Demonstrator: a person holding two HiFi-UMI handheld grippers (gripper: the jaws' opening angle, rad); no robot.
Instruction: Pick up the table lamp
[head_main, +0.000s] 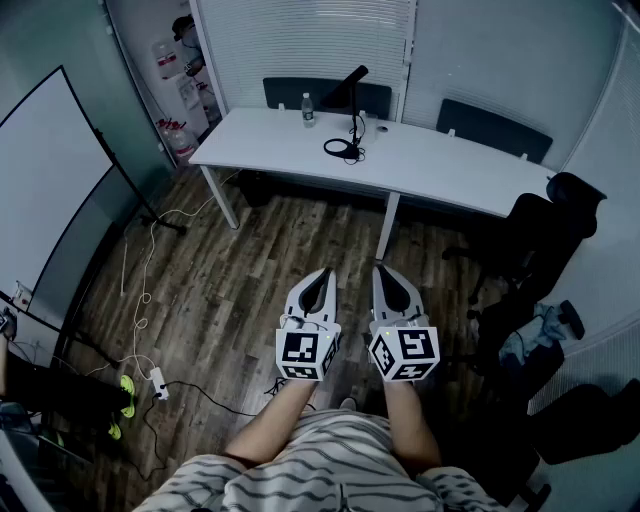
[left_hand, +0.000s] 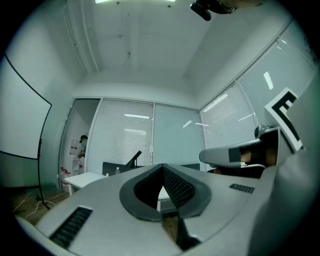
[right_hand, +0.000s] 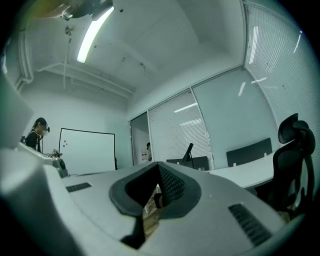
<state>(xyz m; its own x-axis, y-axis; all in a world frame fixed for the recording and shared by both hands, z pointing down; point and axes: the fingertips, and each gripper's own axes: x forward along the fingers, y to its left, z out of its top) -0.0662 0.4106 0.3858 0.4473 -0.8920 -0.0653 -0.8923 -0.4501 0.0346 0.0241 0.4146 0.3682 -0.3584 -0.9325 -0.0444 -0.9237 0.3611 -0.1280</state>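
The black table lamp (head_main: 350, 112) stands far ahead on a long white table (head_main: 450, 170), its arm slanting up to the right over a ring-shaped base. It shows small and distant in the left gripper view (left_hand: 134, 160) and in the right gripper view (right_hand: 188, 151). My left gripper (head_main: 318, 285) and right gripper (head_main: 392, 283) are held side by side over the wooden floor, well short of the table. Both point level towards it. The left gripper's (left_hand: 161, 170) jaws meet at the tip with nothing between them, and so do the right gripper's (right_hand: 159, 167).
A water bottle (head_main: 308, 110) stands left of the lamp. Two dark chairs sit behind the table and a black office chair (head_main: 545, 235) is at the right. A whiteboard on a stand (head_main: 50, 180) is at the left, with cables and a power strip (head_main: 158, 383) on the floor.
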